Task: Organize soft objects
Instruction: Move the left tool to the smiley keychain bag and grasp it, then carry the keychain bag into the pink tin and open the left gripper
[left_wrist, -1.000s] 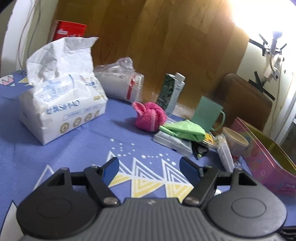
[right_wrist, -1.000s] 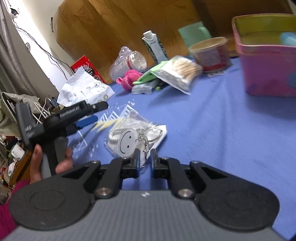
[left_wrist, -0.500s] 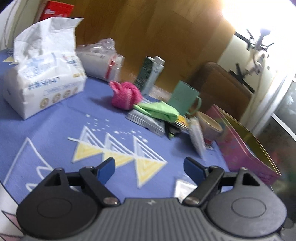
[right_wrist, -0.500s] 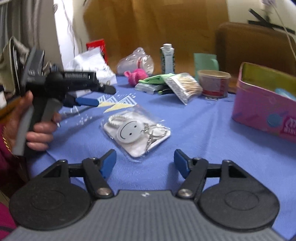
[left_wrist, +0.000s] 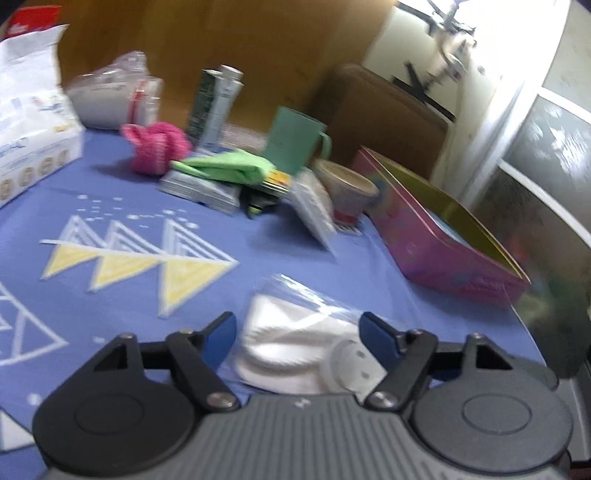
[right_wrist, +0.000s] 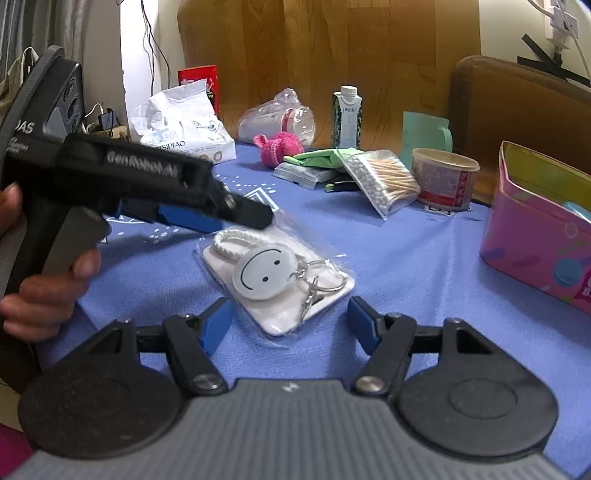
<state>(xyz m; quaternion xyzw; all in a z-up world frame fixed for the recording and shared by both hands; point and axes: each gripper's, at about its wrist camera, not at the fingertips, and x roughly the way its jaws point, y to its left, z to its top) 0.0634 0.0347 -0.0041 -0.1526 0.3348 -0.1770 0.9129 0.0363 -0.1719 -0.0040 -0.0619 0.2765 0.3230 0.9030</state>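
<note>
Since a second ago the left tool (left_wrist: 297, 330) has swung across the bench until the clear crinkly plastic packet holding a white smiley-face keyring (left_wrist: 295, 339) lies between its blue pads, and its jaws have just been closing without yet pressing the packet. Meanwhile the right tool (right_wrist: 290, 319), which was pinched on the packet's near edge, now stands with its jaws wide apart, the packet (right_wrist: 275, 273) lying flat and free just ahead of them.

That packet holds a glossy round disc, a braided white cord and thin metal rings. It rests on the blue woven cloth with yellow triangles covering the bench (right_wrist: 424, 266).

Farther back sit a fuzzy pink knitted piece (right_wrist: 279, 147), a folded green cloth (right_wrist: 323, 155) lying on flat silver packs, a bag of wooden cotton swabs (right_wrist: 380, 179) leaning against a paper tub (right_wrist: 443, 177), a soft white tissue pack (right_wrist: 184, 129) and a tall carton (right_wrist: 345, 116). A pink rectangular tin box (right_wrist: 535, 240) stands open on the right. In the right wrist view the person's left hand (right_wrist: 44, 288) grips the black handle.
</note>
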